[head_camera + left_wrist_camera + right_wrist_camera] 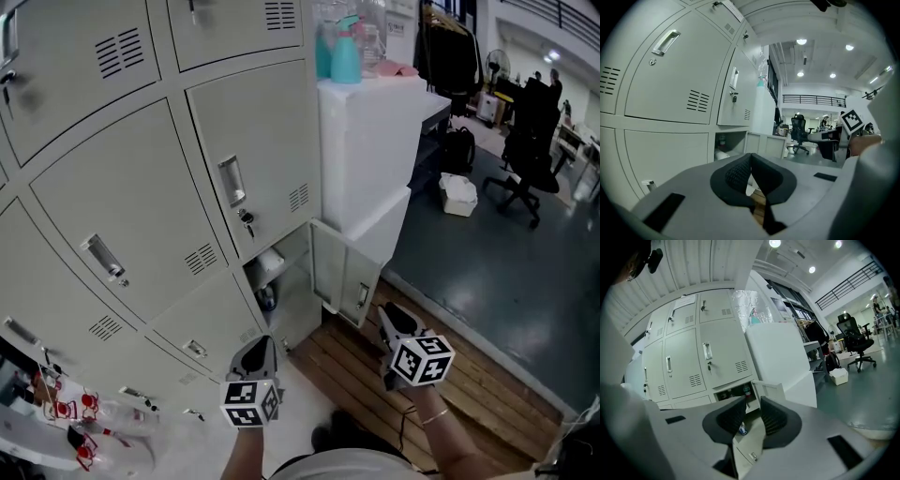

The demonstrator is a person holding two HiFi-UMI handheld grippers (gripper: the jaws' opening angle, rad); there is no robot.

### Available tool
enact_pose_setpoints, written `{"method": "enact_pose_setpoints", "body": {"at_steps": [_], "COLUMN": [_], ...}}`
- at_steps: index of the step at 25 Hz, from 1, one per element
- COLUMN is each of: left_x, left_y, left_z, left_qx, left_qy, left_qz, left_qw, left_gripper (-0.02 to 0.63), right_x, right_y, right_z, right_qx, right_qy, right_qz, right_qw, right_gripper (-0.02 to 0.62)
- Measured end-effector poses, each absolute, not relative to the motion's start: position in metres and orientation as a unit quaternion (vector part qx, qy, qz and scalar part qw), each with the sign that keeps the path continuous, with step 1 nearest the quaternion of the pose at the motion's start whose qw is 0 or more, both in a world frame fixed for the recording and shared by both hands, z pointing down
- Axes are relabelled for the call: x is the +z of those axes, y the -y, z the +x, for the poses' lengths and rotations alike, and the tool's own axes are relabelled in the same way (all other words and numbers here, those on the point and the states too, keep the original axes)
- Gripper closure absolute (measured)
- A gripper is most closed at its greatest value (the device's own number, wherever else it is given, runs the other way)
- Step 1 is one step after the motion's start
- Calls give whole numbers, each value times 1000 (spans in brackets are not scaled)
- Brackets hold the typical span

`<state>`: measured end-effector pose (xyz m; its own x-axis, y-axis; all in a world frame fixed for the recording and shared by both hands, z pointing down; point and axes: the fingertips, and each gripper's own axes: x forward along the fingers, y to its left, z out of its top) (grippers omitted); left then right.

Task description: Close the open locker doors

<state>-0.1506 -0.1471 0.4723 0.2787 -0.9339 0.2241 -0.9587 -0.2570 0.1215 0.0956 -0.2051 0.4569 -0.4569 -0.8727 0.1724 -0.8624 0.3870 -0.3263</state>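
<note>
The grey locker bank [141, 216] has one open door [339, 274] at the bottom right, swung out from its compartment [270, 277], which holds a bottle and white items. My left gripper [255, 352] hovers low in front of the lockers, left of the open door, its pads together on nothing. My right gripper [396, 317] is just right of the door's free edge, apart from it, with a gap between its pads. The right gripper view shows the right gripper [751, 411] aimed at the door [771, 390]. In the left gripper view, the left gripper [750, 161] faces the compartment [729, 143].
A white stacked cabinet [370, 141] stands right of the lockers with a teal spray bottle [345, 52] on top. Wooden slats [450, 384] cover the floor below me. An office chair [525, 150] and a white bin [459, 195] stand further off. Red-marked clutter [75, 422] lies at lower left.
</note>
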Motion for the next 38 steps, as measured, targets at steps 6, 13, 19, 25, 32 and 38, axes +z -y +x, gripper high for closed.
{"method": "enact_pose_setpoints", "body": {"at_steps": [6, 13, 19, 25, 32, 38], "left_x": [472, 474, 478, 481, 491, 494], "left_y": [166, 193, 219, 240, 255, 256], "left_z": [-154, -149, -143, -135, -132, -133], "left_qx": [56, 60, 68, 75, 85, 85], "left_qy": [605, 609, 611, 610, 611, 616], "left_qz": [785, 781, 779, 778, 775, 771], "left_qw": [118, 122, 123, 127, 136, 139], "left_gripper": [585, 585, 585, 585, 586, 585], "right_x": [459, 458, 459, 466, 482, 492], "right_y": [231, 268, 301, 330, 354, 360], "right_z": [101, 112, 118, 126, 123, 116], "right_qx": [-189, -186, -181, -182, -191, -203], "right_qy": [-832, -830, -835, -838, -846, -855], "right_qz": [-522, -526, -520, -515, -497, -476], "right_qw": [13, 8, 3, -4, -24, -43], "right_gripper": [510, 508, 492, 471, 442, 442]}}
